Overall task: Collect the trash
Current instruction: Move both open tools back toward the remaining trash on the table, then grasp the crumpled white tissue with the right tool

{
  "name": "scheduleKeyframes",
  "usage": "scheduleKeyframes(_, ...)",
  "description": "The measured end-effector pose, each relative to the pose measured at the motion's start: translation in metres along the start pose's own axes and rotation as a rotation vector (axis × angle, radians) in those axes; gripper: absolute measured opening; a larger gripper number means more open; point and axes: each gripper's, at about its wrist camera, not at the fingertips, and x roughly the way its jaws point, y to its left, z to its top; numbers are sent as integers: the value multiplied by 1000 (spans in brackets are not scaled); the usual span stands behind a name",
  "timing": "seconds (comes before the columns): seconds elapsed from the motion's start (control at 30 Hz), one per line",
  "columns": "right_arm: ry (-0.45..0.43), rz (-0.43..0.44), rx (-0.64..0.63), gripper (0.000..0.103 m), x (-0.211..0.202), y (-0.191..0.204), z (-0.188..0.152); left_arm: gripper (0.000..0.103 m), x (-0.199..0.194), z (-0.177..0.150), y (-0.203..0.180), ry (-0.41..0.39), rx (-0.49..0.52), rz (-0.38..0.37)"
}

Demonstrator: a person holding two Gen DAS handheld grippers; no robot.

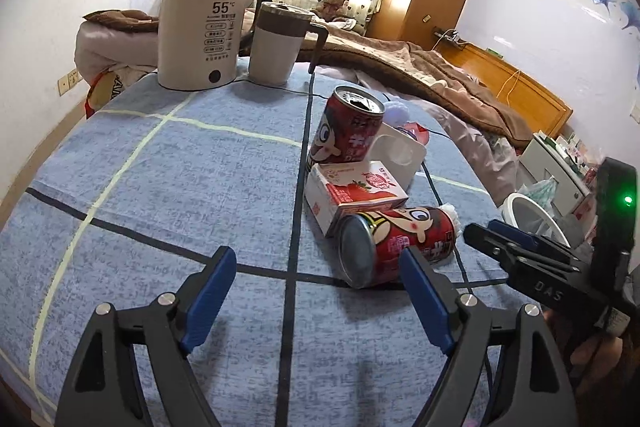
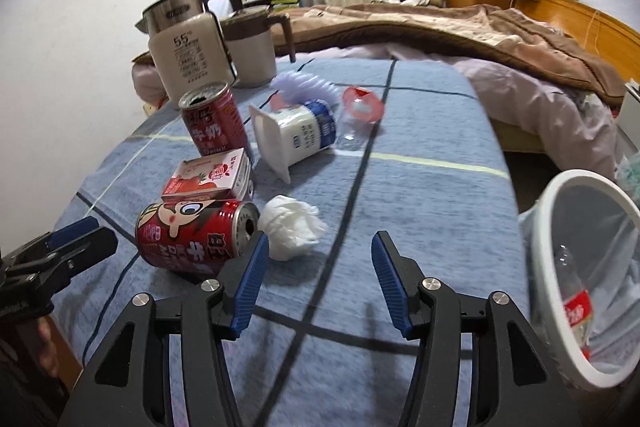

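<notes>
While both grippers hang over the near part of the blue checked tablecloth [image 1: 160,195], neither grasps anything. The left gripper [image 1: 316,291] has its jaws spread wide, and nothing lies between them but cloth. The right gripper [image 2: 316,279] also has its jaws apart, empty, with the crumpled white tissue [image 2: 292,227] just beyond its left fingertip.

Trash lies in a cluster toward the middle of the table. A red can on its side [image 2: 192,235] rests nearest the front edge, its opened top facing the tissue. Touching it behind is a strawberry milk carton [image 2: 210,177], lying flat. An upright red can [image 2: 214,119] stands just behind the carton, its top opened. Beside that, a white yogurt cup [image 2: 296,137] lies tipped over, its mouth turned toward the carton. A clear plastic cup with a red lid [image 2: 360,107] lies just past the yogurt cup.

At the far left corner stand an electric kettle [image 1: 200,35] and a lidded mug [image 1: 276,43], close together. Off the table's right edge sits a white trash bin [image 2: 568,187] lined with a bag, and a plastic bottle with a red label [image 2: 576,303] lies inside it.
</notes>
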Motion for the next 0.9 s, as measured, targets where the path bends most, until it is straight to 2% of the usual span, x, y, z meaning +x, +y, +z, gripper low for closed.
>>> scheduleKeyframes(0.13,33,33,14,58,15,1,7,85,0,2,8,-3,-16,-24)
scheduleKeyframes(0.37,65,37,72,58,35,-7,19,85,2,5,12,-1,-8,-53)
scheduleKeyframes(0.57,70,46,50,57,40,-3,18,85,7,8,10,12,5,-56)
scheduleKeyframes(0.7,83,107,39,31,40,2,16,85,11,11,9,20,4,-93)
scheduleKeyframes(0.9,73,67,2,21,33,8,12,85,19,15,6,38,7,-106)
